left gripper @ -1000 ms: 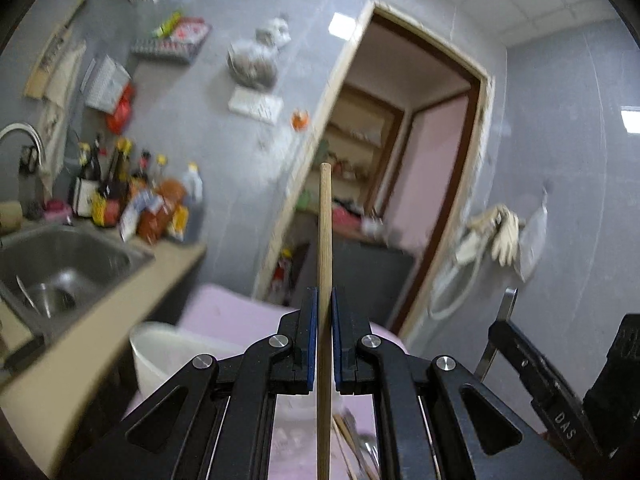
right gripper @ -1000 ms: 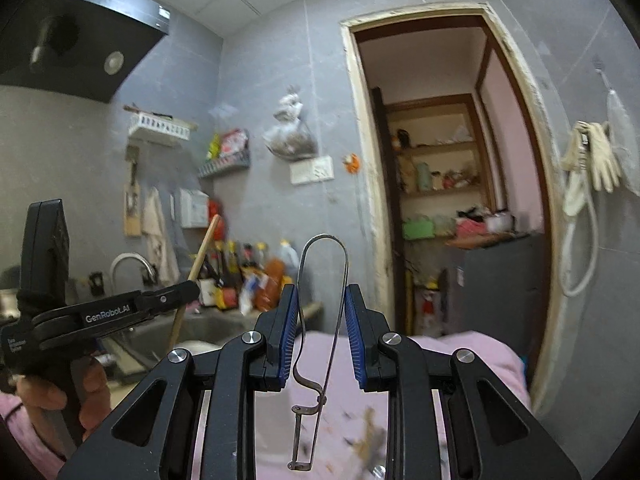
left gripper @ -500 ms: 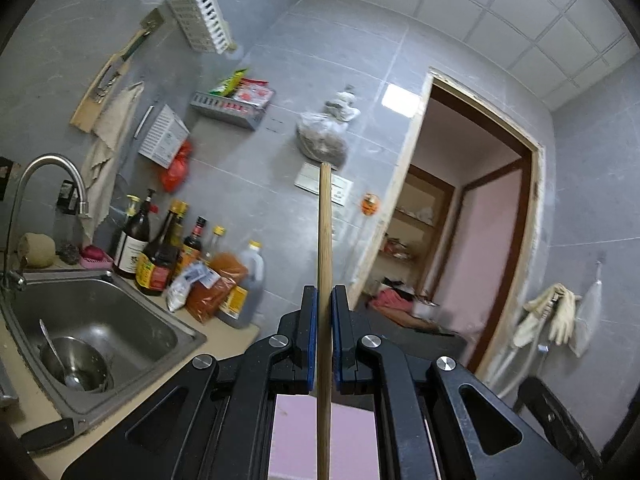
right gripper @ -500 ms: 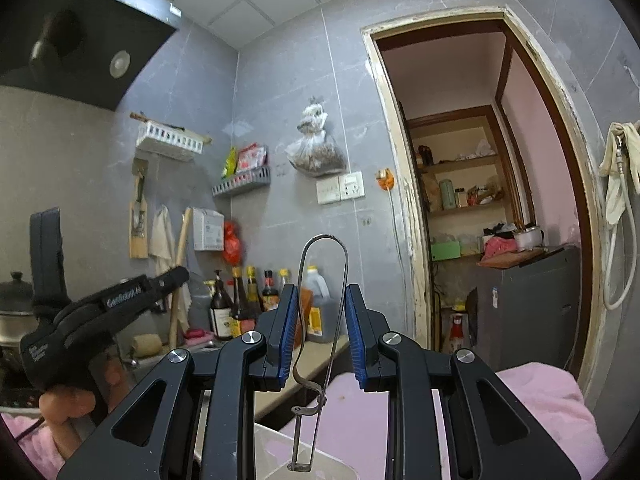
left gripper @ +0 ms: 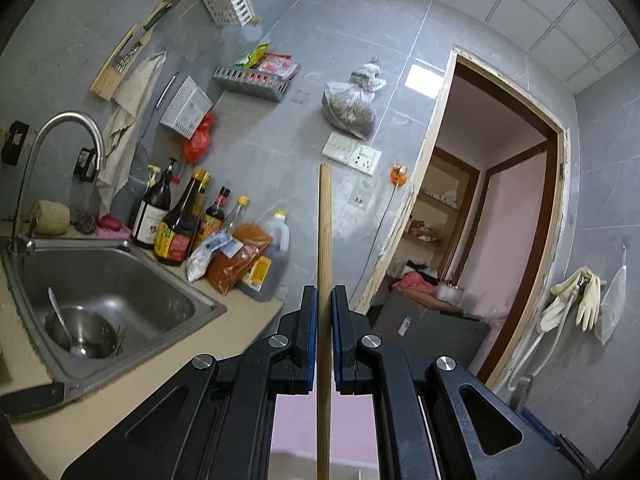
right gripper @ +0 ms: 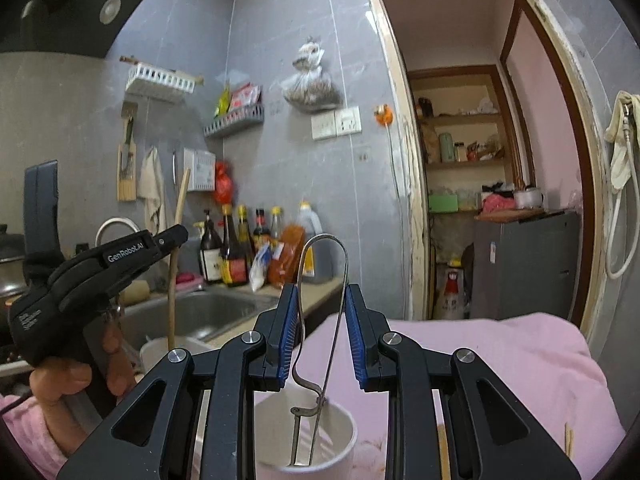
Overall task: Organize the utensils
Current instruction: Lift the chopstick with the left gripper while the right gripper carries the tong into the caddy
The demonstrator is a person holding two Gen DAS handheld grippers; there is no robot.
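Right wrist view: left hand-held gripper [right gripper: 176,237] reads "GenRobot.AI".

The right gripper [right gripper: 322,312] clamps metal tongs [right gripper: 320,320] upright, their lower ends inside a white cup [right gripper: 344,436] on pink cloth [right gripper: 500,360].

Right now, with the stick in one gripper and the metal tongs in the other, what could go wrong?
1. The right gripper squeezes springy metal tongs over the white cup. They might twist or spring out.
2. The left gripper pinches the long wooden stick low down. Its tall top could wobble and bump the bottles near the sink.
3. The cup looks light, so dropping both in might tip it.
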